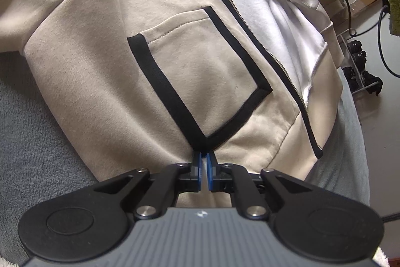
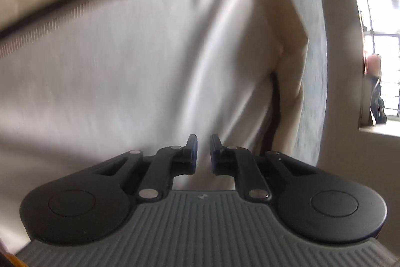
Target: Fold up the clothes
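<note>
- Leftmost, the grey fleece blanket (image 1: 37,142) carries the cream zip jacket (image 1: 100,66), which lies spread flat with one front panel thrown open, its hood or collar end toward the far left.
- Centrally, the left tongs (image 1: 204,162) sit at the jacket's near edge, their blue pads drawn nearly together on what looks like a pinch of cream cloth just below the corner of the black-trimmed pocket (image 1: 200,66). The garment stretches straight ahead of them, and nothing shows inside the pocket.
- Next, the zipper (image 1: 250,24) runs as the long axis, slanting from far left to near right, with the white lining (image 1: 287,24) exposed beyond it.
- Rightward, the right tongs (image 2: 202,142) hover close above that lining, fingers apart and holding nothing; the view is blurred.
- Judging by this, the left grip is nearer the pocketed panel, so any fold would likely carry cloth across the zipper line; how many folds are made, I cannot tell.
- Far right, a wire rack (image 1: 360,66) holds dark items on the floor.
</note>
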Available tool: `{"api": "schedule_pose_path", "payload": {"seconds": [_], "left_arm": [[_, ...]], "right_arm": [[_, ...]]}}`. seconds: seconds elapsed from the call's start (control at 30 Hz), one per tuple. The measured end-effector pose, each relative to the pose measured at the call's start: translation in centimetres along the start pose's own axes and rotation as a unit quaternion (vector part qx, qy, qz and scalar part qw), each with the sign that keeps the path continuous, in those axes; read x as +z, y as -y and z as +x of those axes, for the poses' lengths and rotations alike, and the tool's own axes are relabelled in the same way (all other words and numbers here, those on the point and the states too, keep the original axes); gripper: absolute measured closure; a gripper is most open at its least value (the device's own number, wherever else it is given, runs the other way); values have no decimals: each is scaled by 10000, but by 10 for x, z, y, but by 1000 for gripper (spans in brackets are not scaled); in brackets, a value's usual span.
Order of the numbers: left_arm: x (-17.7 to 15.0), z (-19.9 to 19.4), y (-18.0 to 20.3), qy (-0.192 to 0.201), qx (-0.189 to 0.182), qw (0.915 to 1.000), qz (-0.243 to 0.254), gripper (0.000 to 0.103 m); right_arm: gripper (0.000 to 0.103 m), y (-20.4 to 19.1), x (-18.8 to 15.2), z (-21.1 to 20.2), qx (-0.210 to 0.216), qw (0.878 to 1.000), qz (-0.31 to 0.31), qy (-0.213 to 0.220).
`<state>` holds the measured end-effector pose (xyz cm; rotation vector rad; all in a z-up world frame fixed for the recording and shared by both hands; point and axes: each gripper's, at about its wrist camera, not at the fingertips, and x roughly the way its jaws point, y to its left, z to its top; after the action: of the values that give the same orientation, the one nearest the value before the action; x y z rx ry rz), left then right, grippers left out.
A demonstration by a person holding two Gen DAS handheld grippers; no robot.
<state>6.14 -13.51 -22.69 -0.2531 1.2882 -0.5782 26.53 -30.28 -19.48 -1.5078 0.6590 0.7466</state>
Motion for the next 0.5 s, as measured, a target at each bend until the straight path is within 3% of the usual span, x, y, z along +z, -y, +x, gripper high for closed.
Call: {"api": "schedule_pose_path", "payload": {"seconds": [0.07,0.13,0.3,0.47,0.5], "left_arm": [[0,-1,-1,-8,-10,10000,19,95],[0,-2,-1,-7,-22,10000,25,95],[2,-1,1,-11,-37,10000,3,95],[4,-2,-3,-49,-104,9999,-89,95],[4,-3,-3,-56,-110,9999,-99,95]], "right_arm": [[90,-5,22,-1,-205,9981,-365,455],[88,-11,35,21,-310,9963,-581,553],[89,25,12,31,-510,9986,79,-99],[89,60,-11,41,-705,9920,737,-749],[89,44,-14,28,-437,9947,626,-686]]}}
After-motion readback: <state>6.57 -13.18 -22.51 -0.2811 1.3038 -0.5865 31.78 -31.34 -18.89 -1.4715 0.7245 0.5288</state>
